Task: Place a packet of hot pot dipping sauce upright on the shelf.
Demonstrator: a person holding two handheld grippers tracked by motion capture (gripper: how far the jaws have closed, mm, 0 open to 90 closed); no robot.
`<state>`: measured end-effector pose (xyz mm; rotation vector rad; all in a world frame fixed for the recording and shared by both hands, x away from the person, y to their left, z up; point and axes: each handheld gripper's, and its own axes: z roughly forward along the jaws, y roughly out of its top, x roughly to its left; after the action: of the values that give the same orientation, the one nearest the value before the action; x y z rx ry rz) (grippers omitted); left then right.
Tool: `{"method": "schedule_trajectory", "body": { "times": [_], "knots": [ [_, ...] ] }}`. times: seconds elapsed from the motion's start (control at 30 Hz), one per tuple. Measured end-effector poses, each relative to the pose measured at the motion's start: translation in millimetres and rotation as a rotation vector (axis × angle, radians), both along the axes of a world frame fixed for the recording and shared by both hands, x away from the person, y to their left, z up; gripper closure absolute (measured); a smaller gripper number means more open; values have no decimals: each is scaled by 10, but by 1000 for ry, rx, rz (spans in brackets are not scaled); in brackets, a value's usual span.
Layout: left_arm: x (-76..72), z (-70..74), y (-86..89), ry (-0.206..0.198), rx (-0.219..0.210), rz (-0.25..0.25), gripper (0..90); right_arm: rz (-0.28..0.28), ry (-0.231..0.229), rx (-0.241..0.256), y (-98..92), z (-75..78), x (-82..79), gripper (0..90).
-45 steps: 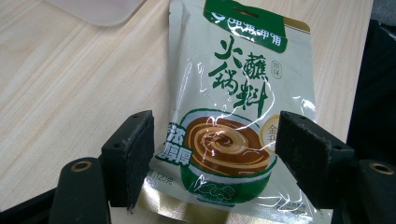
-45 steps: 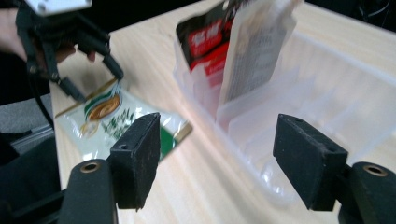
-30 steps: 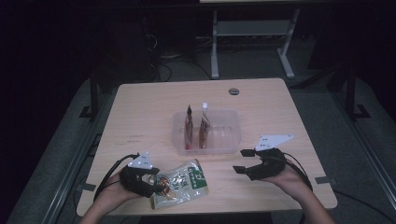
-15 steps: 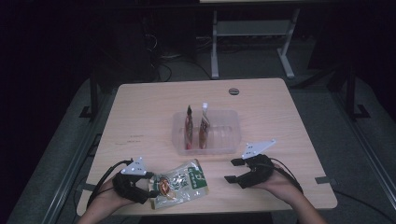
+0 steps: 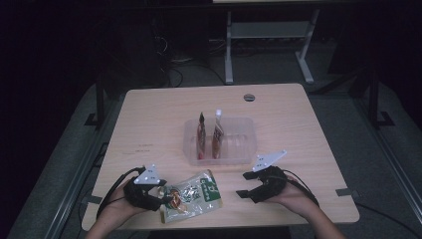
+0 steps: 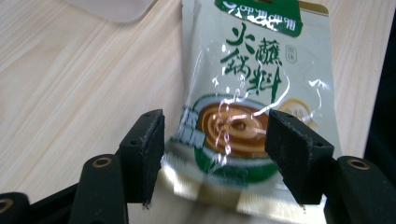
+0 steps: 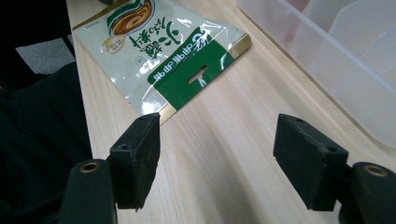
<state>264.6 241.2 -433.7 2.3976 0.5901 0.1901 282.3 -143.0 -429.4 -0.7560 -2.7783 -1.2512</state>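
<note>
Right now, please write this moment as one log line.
left gripper: open, jaws around sauce packet end | right gripper: open, near packet | clear bin: two pouches upright

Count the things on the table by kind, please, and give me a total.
Flat sauce packet with green top: 1
Upright red packets in the bin: 2
Clear plastic bin: 1
Handheld tools, left tool and right tool: 2
Total: 6
</note>
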Motion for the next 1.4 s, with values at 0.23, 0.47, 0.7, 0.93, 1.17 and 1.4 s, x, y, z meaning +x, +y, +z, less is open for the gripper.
{"method": "schedule_trajectory", "body": {
  "times": [0.23, 0.47, 0.7, 0.93, 1.17, 1.4],
  "knots": [
    [153, -132, -120, 27, 31, -31, 413, 8, 2, -9, 29, -6, -8, 314],
    [184, -213, -93, 58, -4, -44, 575, 5, 0, -10, -4, -11, -7, 315],
    [172, -188, -116, 68, 20, -57, 808, 0, 5, -13, -13, -16, -11, 316],
    [149, -159, -121, 66, -34, -82, 900, 20, 38, -17, 26, -59, 16, 322],
    [115, -16, -123, 28, -142, -104, 900, 44, 158, 70, 12, -84, 110, 341],
    [55, 130, -137, -9, -220, -130, 900, 73, 196, 159, 69, -62, 191, 370]
  ]
}}
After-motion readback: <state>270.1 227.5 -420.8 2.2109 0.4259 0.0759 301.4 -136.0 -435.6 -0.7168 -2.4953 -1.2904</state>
